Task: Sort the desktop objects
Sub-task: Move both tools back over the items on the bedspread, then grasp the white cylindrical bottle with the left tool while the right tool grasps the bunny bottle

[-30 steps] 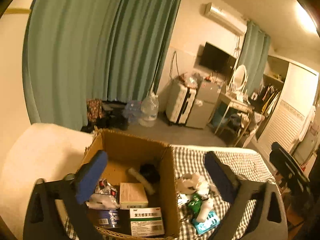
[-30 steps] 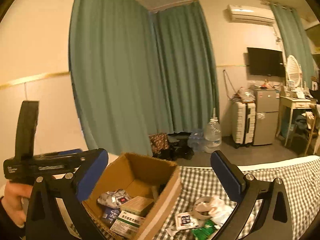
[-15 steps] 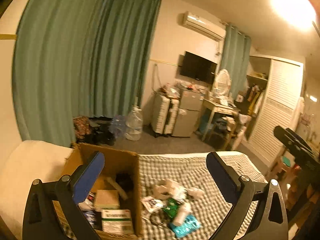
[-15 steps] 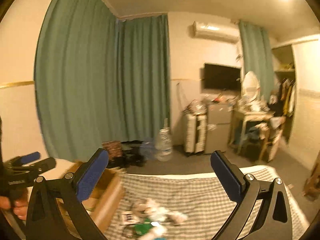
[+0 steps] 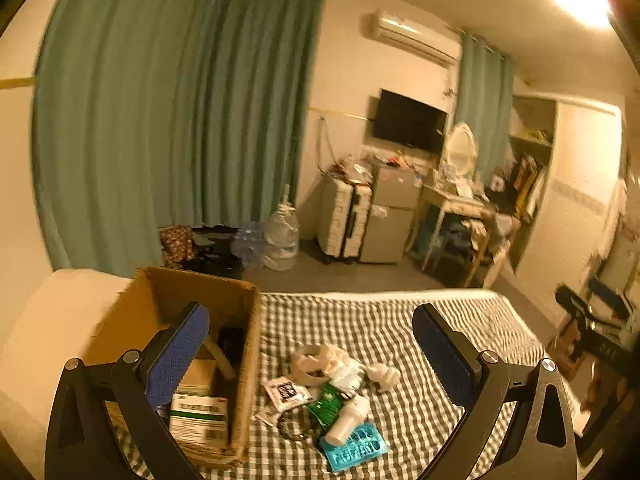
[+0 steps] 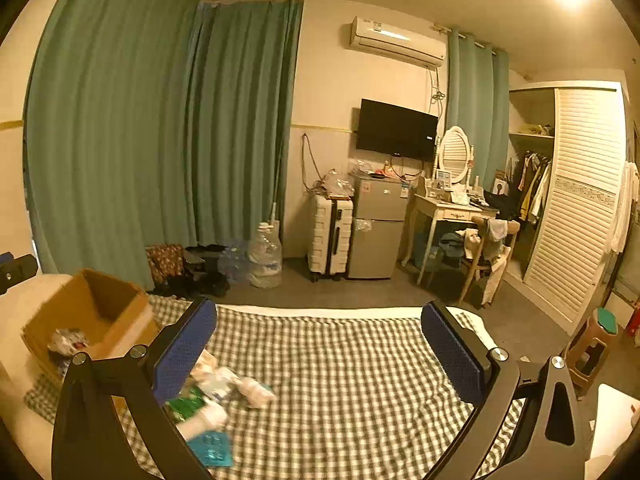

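A: We hold both tools above the bed. Our left gripper [image 5: 310, 354] has its fingers spread wide and carries nothing; our right gripper [image 6: 318, 354] is spread the same way, also empty.

B: Between the left fingers lies the pile still to sort: a white bottle [image 5: 347, 419] on its side, a green sachet [image 5: 329, 404], a teal blister pack [image 5: 355, 446], a small printed packet [image 5: 287, 392] and crumpled white wrapping [image 5: 340, 364], all touching or overlapping.

A: They sit on the checked cloth [image 5: 380, 332], near its left edge, just beside the cardboard box [image 5: 200, 292], which already holds medicine cartons [image 5: 199, 420].

B: We judge everything light. The bottle looks stiff and smooth, so we take it across its middle; it may roll. The sachet and wrapping are soft and will crumple. The blister pack lies flat, so we catch an edge.

A: The right side of the cloth is open room. The box wall stands close on the left, and the bed's far edge drops to the floor.
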{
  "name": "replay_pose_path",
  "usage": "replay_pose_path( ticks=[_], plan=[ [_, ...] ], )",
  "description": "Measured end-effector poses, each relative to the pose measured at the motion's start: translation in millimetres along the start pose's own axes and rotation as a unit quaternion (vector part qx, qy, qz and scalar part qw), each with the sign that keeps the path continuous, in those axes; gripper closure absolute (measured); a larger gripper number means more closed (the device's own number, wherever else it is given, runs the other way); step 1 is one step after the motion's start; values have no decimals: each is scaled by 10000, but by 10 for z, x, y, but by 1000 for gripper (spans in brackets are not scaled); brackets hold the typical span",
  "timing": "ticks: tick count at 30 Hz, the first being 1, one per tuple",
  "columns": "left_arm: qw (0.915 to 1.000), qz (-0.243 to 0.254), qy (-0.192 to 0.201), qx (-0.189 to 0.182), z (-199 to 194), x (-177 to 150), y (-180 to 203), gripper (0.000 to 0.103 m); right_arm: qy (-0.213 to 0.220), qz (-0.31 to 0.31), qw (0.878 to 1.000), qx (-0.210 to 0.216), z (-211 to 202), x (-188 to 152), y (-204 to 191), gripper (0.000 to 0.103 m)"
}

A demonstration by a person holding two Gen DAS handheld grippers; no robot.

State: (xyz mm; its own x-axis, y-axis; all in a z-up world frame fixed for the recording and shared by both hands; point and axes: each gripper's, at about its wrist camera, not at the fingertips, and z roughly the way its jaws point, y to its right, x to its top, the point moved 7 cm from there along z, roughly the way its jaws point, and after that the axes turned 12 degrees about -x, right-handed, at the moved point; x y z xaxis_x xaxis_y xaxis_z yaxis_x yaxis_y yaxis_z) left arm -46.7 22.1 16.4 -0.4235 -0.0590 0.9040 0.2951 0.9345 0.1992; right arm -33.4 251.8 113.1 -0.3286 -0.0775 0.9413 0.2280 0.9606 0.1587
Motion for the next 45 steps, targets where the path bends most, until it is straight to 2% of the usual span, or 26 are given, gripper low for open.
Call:
replay_pose_path(
  ticks=[3, 6, 8, 10, 14, 18, 23, 28, 33, 36, 38, 41, 45],
  plan=[
    [9992, 335, -220, 66, 220, -181, 159, 0, -72, 79, 9998, 168, 102, -94, 18, 0],
    [9964, 630, -471, 313, 435, -348, 207, 0, 126, 69, 9987, 492, 124, -151, -38, 0],
    [9953, 643, -670, 259, 570, -454, 216, 0, 294, -109, 9982, 517, 148, -197, -95, 0],
    [9952, 557, -799, 133, 654, -529, 218, 0, 273, -176, 9976, 610, 213, -255, -154, 0],
    [9941, 467, -961, -163, 806, -651, 236, 0, 75, -110, 9953, 958, 401, -389, -255, 0],
    [9911, 566, -1195, -157, 983, -806, 250, 0, 1, -342, 9951, 924, 600, -537, -348, 0],
    [9855, 982, -1383, -99, 1179, -1016, 294, 0, -363, -496, 9914, 1153, 939, -817, -484, 0],
    [9799, 718, -1796, -488, 1422, -1217, 295, 0, -777, -941, 9847, 1245, 1363, -1168, -640, 0],
    [9750, 939, -1985, -347, 1633, -1380, 292, 0, -1039, -803, 9773, 1663, 1587, -1381, -706, 1],
    [9736, 1044, -2003, -326, 1732, -1480, 316, 0, -1159, -850, 9736, 1772, 1698, -1501, -784, 2],
    [9697, 1185, -2109, -330, 1818, -1571, 341, 0, -1222, -985, 9696, 1878, 1754, -1597, -891, 6],
    [9591, 1344, -2403, -653, 1956, -1741, 395, 0, -1345, -1178, 9625, 2038, 1859, -1719, -1025, 16],
    [9531, 1252, -2653, -746, 2114, -1865, 335, 0, -1458, -1252, 9569, 2176, 2008, -1877, -1135, 17]
  ],
)
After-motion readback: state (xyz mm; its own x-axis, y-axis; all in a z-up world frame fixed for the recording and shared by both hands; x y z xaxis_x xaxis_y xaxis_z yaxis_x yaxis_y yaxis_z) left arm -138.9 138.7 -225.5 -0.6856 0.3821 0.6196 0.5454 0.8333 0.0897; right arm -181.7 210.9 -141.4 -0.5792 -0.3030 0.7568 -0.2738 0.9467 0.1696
